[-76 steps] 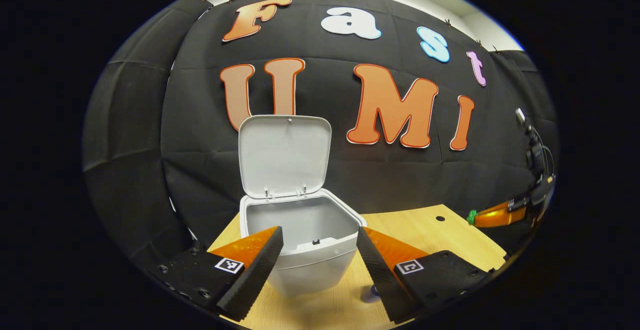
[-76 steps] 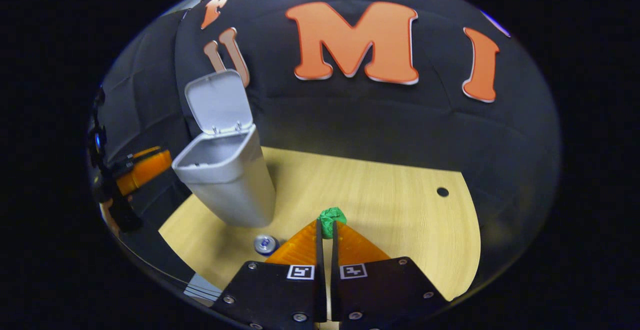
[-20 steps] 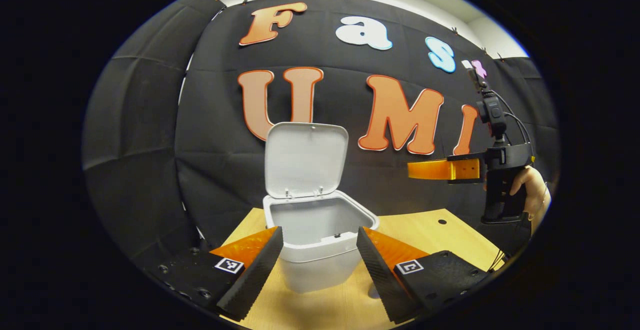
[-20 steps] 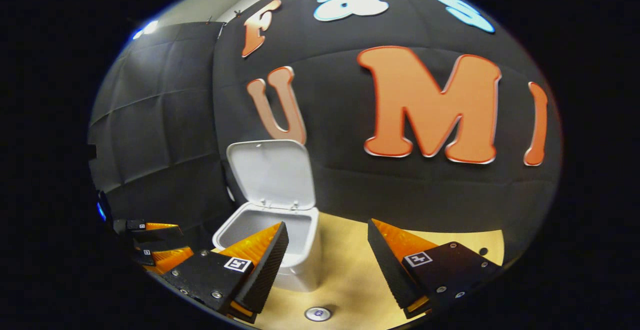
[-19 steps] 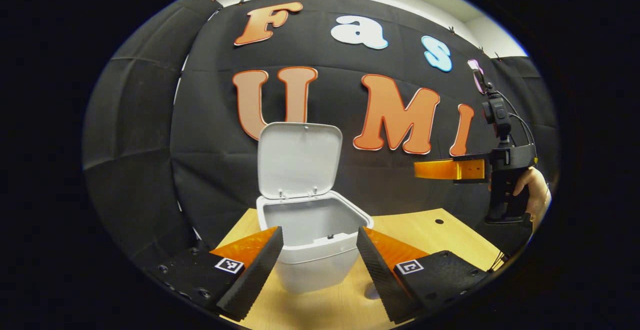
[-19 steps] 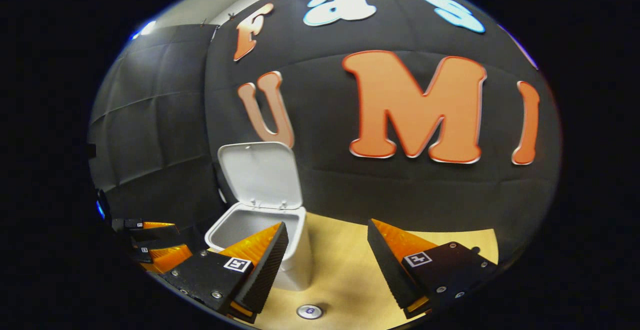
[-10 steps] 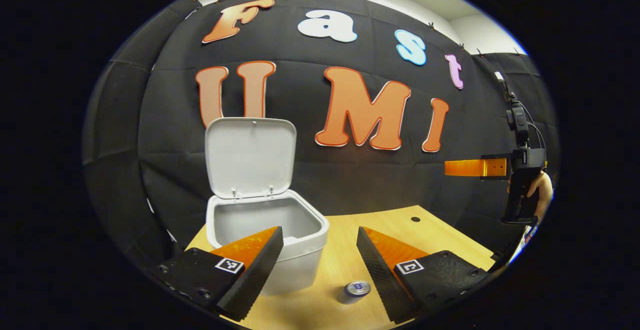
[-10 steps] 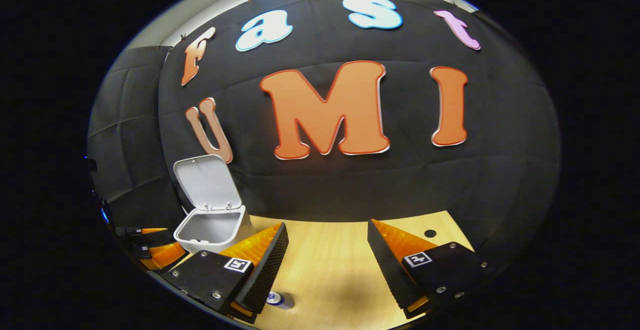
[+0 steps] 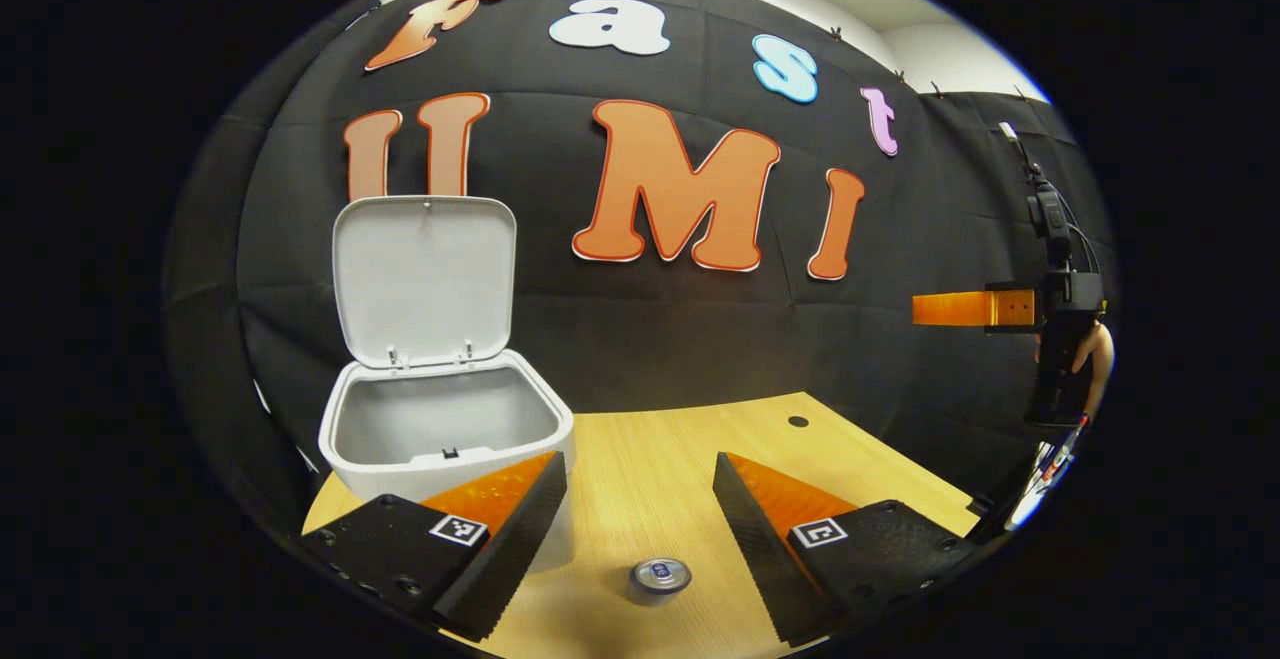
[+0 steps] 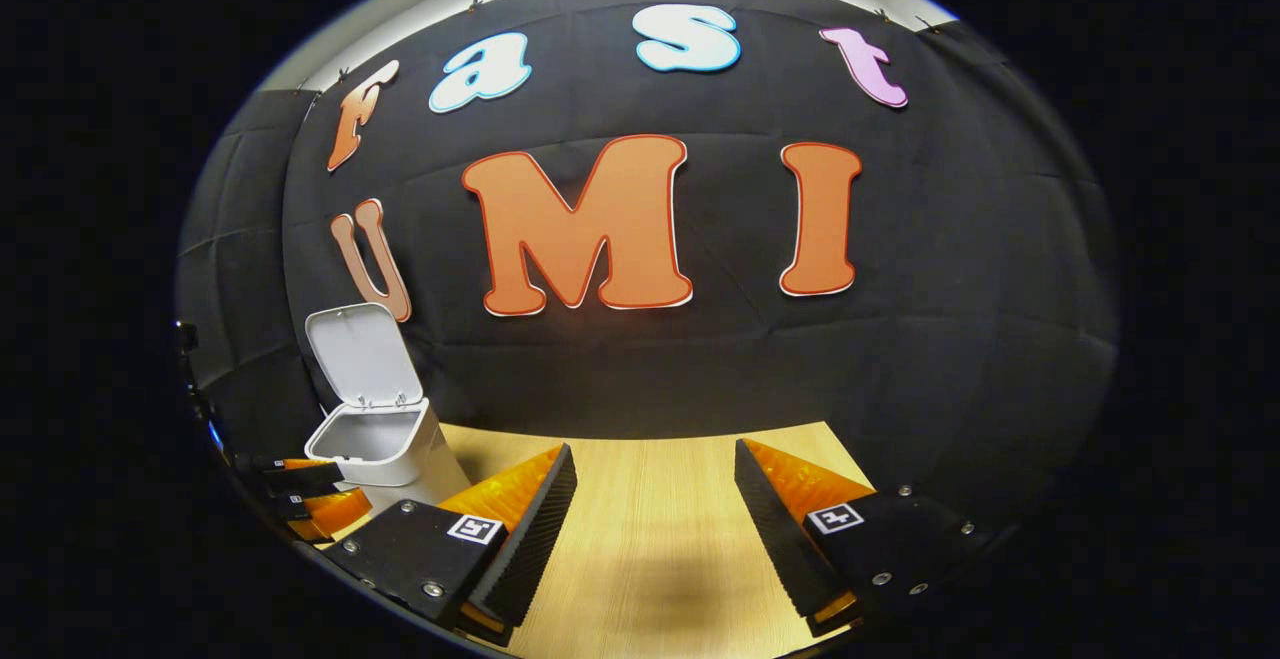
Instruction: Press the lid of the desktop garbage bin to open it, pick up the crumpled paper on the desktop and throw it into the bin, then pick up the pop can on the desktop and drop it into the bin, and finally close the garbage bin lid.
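The left hand-held gripper [image 9: 640, 499] hovers released above the bench [image 9: 650, 449], the pop can [image 9: 660, 579] upright between its fingers. The right hand-held gripper [image 10: 650, 499] is released too. The garbage bin [image 9: 440, 439] stands left, lid [image 9: 424, 279] raised.

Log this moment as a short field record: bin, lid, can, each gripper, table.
bin: white, on the table's left part, open
lid: raised upright behind the opening
pop can: upright on the table, between the left gripper's open fingers, untouched
left gripper: open, holding nothing
right gripper: open, holding nothing, above bare table
table: light wood
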### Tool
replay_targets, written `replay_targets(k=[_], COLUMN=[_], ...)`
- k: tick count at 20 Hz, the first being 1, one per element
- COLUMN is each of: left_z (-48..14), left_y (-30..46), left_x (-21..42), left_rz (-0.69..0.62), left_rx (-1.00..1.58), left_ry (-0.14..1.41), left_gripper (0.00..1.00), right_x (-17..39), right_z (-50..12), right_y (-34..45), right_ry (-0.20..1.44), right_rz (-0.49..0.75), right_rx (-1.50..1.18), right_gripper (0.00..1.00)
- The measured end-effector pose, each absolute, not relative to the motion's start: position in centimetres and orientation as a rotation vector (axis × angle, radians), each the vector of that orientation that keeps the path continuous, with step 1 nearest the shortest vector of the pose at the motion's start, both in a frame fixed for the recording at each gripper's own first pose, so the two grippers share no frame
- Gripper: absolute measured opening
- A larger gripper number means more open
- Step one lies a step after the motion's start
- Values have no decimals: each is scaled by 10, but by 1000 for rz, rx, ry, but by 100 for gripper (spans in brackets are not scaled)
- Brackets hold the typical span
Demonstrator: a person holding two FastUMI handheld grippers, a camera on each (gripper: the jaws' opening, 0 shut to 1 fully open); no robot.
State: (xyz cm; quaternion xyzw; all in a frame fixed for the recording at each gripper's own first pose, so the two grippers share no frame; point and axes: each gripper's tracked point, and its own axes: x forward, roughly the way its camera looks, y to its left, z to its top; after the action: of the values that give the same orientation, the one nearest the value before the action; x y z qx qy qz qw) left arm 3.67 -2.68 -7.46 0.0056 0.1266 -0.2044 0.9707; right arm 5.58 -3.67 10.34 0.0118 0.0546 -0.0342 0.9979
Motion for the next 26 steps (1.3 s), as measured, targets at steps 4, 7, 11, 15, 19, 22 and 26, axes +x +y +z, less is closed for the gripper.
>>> replay_targets(k=[4, 7, 11, 15, 19, 22, 26], left_z=[-106, -141, -181, -224, -262, -282, -304], left_y=[-44, -54, -61, -67, -61, -58, -55], left_x=[36, 32, 37, 38, 43, 42, 40], left_rz=[-433, -446, -435, -449, -420, -417, -411], left_rx=[2, 11, 62, 90, 119, 78, 115], left_ry=[312, 368, 410, 484, 566, 636, 705], left_gripper=[94, 94, 95, 95, 95, 95, 96], right_x=[51, 50, 49, 54, 61, 64, 68], right_z=[89, 76, 57, 41, 26, 18, 8], right_y=[-51, -59, -71, -79, -83, -88, -94], right_ry=[137, 166, 211, 249, 282, 303, 326], right_rz=[-77, -82, -95, -101, -104, -111, -125], right_rx=[25, 30, 39, 53, 64, 74, 89], right_gripper=[94, 95, 95, 95, 95, 95, 95])
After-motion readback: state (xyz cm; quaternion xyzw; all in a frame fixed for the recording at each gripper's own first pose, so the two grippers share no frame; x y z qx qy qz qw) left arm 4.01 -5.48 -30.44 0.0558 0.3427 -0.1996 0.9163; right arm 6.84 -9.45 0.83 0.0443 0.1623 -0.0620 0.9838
